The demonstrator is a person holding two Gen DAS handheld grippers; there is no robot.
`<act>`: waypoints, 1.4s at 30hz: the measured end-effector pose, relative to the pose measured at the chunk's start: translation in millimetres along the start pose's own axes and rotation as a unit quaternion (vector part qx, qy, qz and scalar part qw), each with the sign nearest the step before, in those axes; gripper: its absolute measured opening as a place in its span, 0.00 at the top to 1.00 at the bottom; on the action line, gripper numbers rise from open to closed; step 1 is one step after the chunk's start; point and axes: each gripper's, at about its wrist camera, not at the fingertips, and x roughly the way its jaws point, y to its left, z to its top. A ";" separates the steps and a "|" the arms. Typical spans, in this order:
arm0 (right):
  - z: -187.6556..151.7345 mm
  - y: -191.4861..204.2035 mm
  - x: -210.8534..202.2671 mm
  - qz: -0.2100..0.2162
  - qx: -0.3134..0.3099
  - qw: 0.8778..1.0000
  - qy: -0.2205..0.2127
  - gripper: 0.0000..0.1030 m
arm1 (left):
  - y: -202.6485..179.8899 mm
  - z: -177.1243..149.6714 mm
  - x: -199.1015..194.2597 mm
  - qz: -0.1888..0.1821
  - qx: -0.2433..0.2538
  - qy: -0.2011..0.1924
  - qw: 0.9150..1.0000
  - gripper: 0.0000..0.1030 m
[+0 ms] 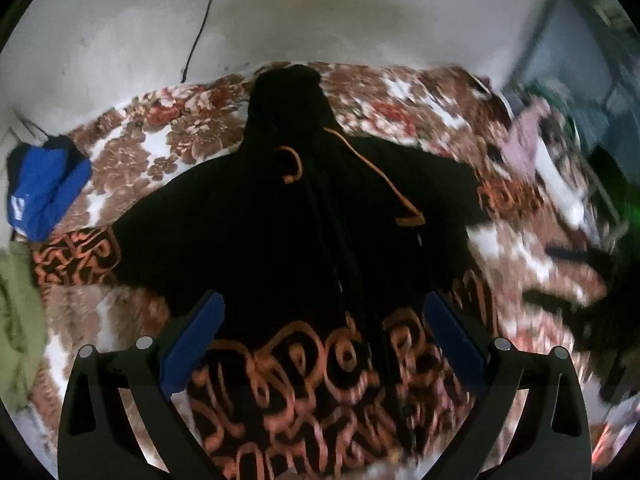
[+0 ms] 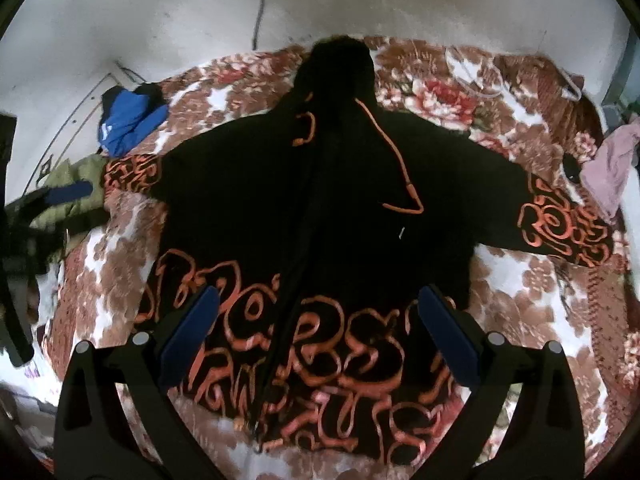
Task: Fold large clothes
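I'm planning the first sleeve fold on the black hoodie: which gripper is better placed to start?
Probably the right gripper: it hangs open over the hoodie hem, with the sleeve spread sharp and fully in view. The left gripper, also open, has a blurred view.

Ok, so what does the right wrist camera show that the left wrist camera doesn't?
Only the right wrist view shows the black hoodie with orange lettering down to its bottom hem, plus the left tongs at the picture's left edge. Only the left wrist view shows the dim grey window area at its right edge. Both show the hoodie spread flat on the brown floral blanket, the blue garment, and open tongs holding nothing.
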 end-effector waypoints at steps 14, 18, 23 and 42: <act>147.9 -60.1 175.9 0.004 0.012 1.000 -0.020 0.04 | 97.7 212.6 222.5 -0.078 0.012 -0.020 0.997 0.05; 214.0 -96.1 243.3 0.008 0.012 0.999 -0.041 0.04 | 127.8 263.4 299.6 -0.106 0.016 -0.010 0.994 0.05; 312.5 -122.9 322.5 -0.041 0.010 0.997 -0.064 0.06 | 157.3 303.1 368.6 -0.068 0.026 0.006 0.997 0.05; 395.4 -125.4 427.8 -0.012 -0.018 0.999 -0.035 0.77 | 145.9 357.6 438.2 -0.101 0.130 0.037 0.986 0.84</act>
